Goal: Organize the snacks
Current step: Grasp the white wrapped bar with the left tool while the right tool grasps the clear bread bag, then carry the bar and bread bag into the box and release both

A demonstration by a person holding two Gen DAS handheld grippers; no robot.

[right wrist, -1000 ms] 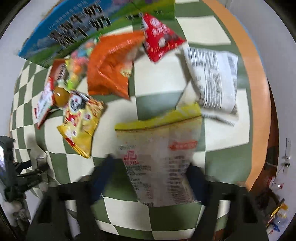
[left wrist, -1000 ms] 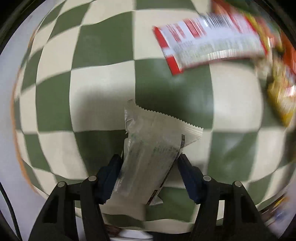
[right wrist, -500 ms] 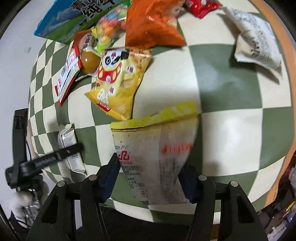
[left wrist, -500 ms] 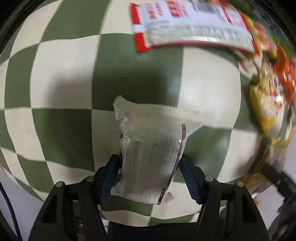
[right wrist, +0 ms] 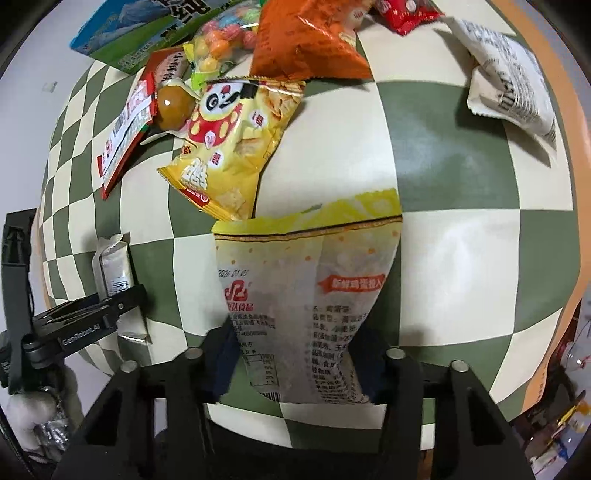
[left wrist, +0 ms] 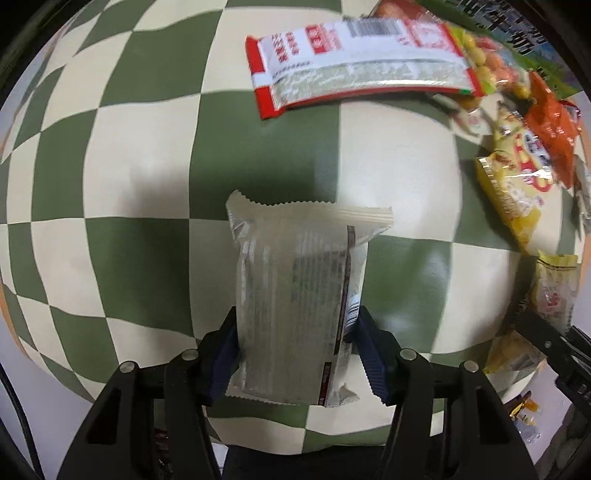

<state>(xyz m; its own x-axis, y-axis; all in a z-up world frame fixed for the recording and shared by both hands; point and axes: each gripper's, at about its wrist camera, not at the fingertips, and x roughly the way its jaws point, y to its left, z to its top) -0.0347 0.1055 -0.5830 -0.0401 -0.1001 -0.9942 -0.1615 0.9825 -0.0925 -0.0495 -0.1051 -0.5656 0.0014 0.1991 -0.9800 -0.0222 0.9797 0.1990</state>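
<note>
My left gripper [left wrist: 295, 354] points straight down over the green-and-cream checked cloth [left wrist: 147, 155]. Its jaws are closing, and the blue pads press the sides of a white, semi-clear snack packet [left wrist: 295, 266] that hangs between them. My right gripper [right wrist: 295, 354] is also closing. Its pads pinch in the lower part of a pale bag with a yellow top [right wrist: 306, 266]. The right wrist view shows the left gripper [right wrist: 85, 317] with its white packet [right wrist: 110, 269] at the left edge.
A pile of snacks lies at the far side: a red-and-white packet [left wrist: 354, 62], a yellow panda chip bag [right wrist: 236, 147], an orange bag [right wrist: 303, 40], a candy bag [right wrist: 221, 44] and a blue-green box [right wrist: 129, 33]. A white printed packet [right wrist: 513, 85] lies near the orange table edge [right wrist: 576, 184].
Both grippers have shifted across the cloth with their packets, and the snack pile has slid in both views. The right pads now squeeze the yellow-topped bag into a waist.
</note>
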